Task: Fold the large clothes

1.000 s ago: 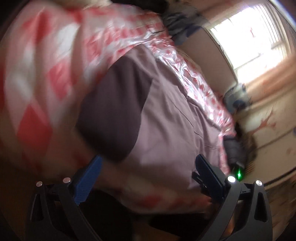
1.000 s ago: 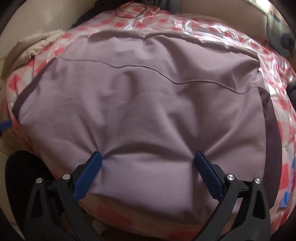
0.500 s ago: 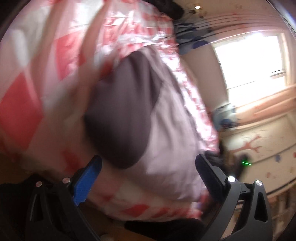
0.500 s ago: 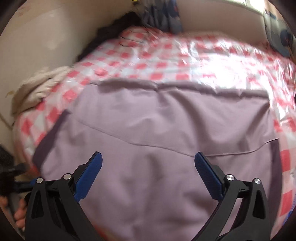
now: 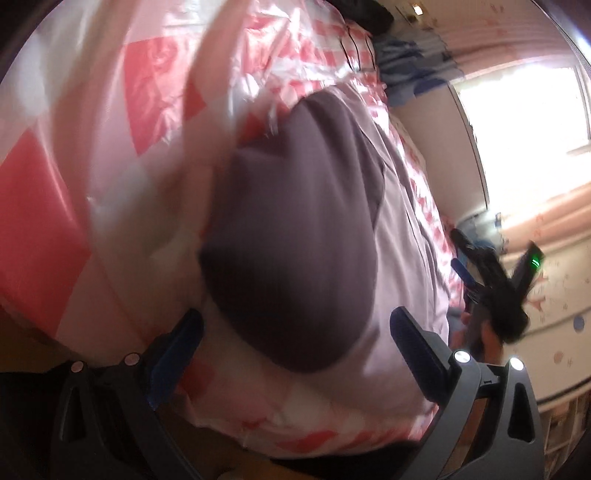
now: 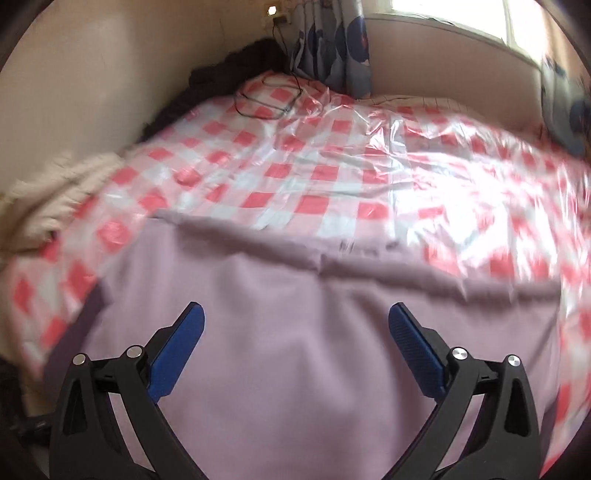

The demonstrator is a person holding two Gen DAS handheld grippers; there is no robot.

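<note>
So the big mauve garment (image 6: 295, 350) is lying spread flat on the bed, right on top of the shiny pink-and-white checkered plastic sheet (image 6: 314, 177). Its far edge runs straight across the sheet, and a slightly raised fold line sits just below that edge. My right tongs (image 6: 295, 332) are wide apart and hanging over the near half of the cloth, gripping nothing. From that view I can't tell whether the blue pads (image 6: 413, 350) actually touch the fabric.

My left tongs (image 5: 295, 339) are spread wide too, empty, and looking along the bed from the side. Between the pads there's a darker grey-purple panel (image 5: 295, 236) of the same garment, next to the lighter mauve part. It's blurry, so I can't say what part of the clothing it is. From this side I can also spot my other tongs (image 5: 491, 280), held off past the far side of the cloth with a little green light on.

Also around: a beige blanket (image 6: 48, 199) bunched at the bed's left edge, a thin black cable (image 6: 269, 103) looped near the far corner, and a blue patterned curtain (image 6: 332, 48) by the bright window (image 6: 454, 14).
</note>
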